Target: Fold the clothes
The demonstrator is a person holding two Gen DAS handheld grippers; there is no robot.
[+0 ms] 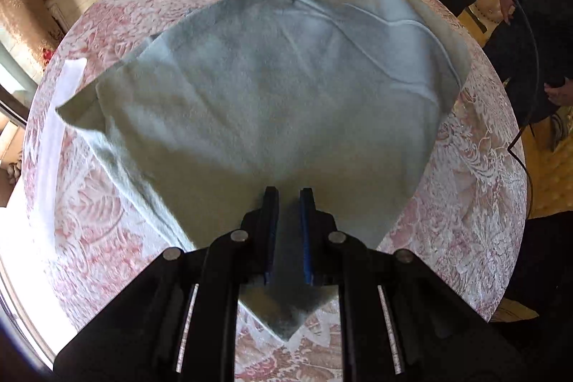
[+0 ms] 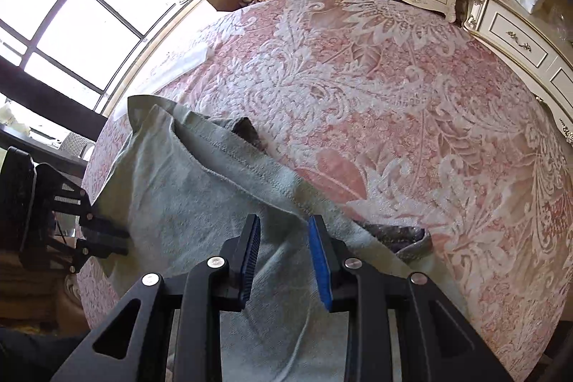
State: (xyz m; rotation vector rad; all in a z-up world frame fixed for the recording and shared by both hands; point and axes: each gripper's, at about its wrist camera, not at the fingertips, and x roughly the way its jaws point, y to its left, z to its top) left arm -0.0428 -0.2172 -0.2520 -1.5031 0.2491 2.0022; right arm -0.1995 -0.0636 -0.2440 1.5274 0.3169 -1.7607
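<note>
Grey garment (image 1: 272, 95) is lying spread on the pink floral bedspread (image 1: 93, 210). Left gripper (image 1: 288, 199) is clamping the garment's near corner, fingers nearly together with fabric pinched between them. Right gripper (image 2: 284, 224) is hovering over the far hem (image 2: 250, 163) with fingers apart, gripping nothing. A cream dresser (image 2: 515, 34) is standing beyond the bed.

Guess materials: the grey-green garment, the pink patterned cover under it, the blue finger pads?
Garment: soft matte knit, probably cotton jersey or fleece; fuzzy nap, stitched hem, limp drape.
Cover: woven jacquard or lace-like textile, likely; raised white leaf pattern on pink, dull finish.
Finger pads: blue rubber or foam, by the look; matte, fine ribbing on the left-hand pad's face. Exact compound unclear.
</note>
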